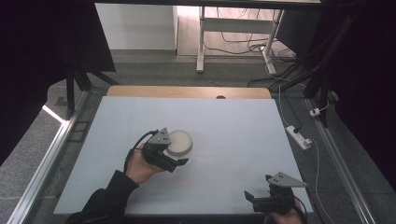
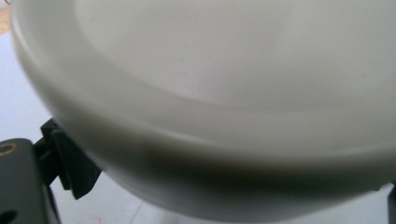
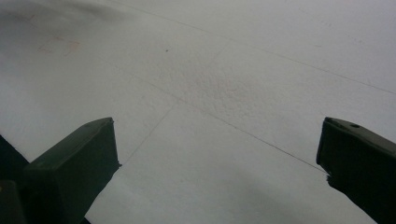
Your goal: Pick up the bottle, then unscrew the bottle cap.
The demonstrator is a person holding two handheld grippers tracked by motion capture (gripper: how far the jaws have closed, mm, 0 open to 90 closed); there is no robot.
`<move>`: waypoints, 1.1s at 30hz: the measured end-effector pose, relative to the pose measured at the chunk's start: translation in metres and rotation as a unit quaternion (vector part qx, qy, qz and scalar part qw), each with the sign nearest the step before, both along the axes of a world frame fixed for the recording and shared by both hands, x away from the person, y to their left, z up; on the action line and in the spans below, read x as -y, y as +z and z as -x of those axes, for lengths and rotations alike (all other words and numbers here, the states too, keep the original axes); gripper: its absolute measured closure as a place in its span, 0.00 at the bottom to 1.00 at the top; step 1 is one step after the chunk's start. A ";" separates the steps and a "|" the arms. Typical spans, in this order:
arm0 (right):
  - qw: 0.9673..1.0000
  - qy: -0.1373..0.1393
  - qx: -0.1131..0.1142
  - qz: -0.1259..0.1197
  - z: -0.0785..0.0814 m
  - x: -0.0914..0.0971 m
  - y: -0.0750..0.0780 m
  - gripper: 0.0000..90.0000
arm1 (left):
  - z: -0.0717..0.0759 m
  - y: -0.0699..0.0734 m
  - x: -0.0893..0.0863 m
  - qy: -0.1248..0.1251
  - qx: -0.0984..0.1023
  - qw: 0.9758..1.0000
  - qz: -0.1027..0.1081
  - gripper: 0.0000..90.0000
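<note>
White round bowl (image 1: 180, 142) near table (image 1: 233, 121) centre, slightly left of the middle, upright on the white surface. Left gripper (image 1: 175, 161) right at its near-left edge, touching or all but touching the rim; bowl lying just forward and to the right of the tool. In the left gripper view, bowl wall (image 2: 210, 116) very close and blurred, spanning between 2 jaws glimpsed at the bottom corners: jaws spread wide around the near side, not yet pinching as far as can be judged. No long axis to align with, round all the way, so any rim point within reach serves. Right gripper (image 1: 261, 198) at the near-right table edge, well apart from the bowl, jaws spread with bare table (image 3: 210, 93) between them. Left hand (image 1: 140, 168) far nearer; likely a rim grasp by the left.
</note>
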State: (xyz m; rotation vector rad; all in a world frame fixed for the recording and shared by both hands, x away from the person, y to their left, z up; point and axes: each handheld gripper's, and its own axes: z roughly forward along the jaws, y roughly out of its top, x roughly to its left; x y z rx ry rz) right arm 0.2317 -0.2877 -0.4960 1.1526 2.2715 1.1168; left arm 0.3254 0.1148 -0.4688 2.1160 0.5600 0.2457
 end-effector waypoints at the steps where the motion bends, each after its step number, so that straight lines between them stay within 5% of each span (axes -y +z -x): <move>1: 1.000 0.001 0.001 0.001 0.000 0.000 0.000 0.00 | 0.000 0.001 0.001 0.000 0.001 1.000 -0.001 0.08; 28: 1.000 0.005 0.008 0.004 0.002 -0.001 0.001 0.00 | 0.016 0.011 0.020 -0.038 -0.008 0.999 -0.005 0.08; 33: 1.000 0.017 0.007 -0.022 0.004 -0.005 0.005 0.00 | 0.016 0.010 0.020 -0.039 -0.011 0.999 -0.002 0.08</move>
